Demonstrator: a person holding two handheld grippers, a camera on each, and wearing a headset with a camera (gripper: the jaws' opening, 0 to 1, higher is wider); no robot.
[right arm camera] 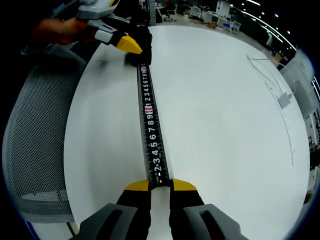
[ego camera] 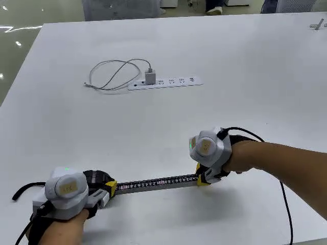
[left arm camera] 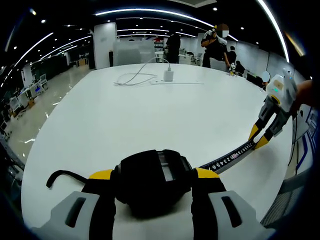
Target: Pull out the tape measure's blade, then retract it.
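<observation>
The black tape measure case [left arm camera: 154, 177] sits between the yellow-tipped jaws of my left gripper [left arm camera: 156, 176], which is shut on it near the table's front left [ego camera: 102, 185]. Its dark numbered blade [ego camera: 156, 182] runs out flat over the white table [ego camera: 168, 117] to my right gripper [ego camera: 202, 177]. In the right gripper view the blade [right arm camera: 149, 117] stretches away from my right gripper [right arm camera: 160, 186], shut on its end, toward the case [right arm camera: 135, 52] at the far end. A black wrist strap [left arm camera: 62, 176] trails from the case.
A white power strip [ego camera: 166, 81] with a plugged-in charger and coiled white cable [ego camera: 115, 74] lies at the table's middle back. A grey mesh chair [right arm camera: 35, 150] stands by the near table edge. People stand beyond the far end of the table [left arm camera: 216, 47].
</observation>
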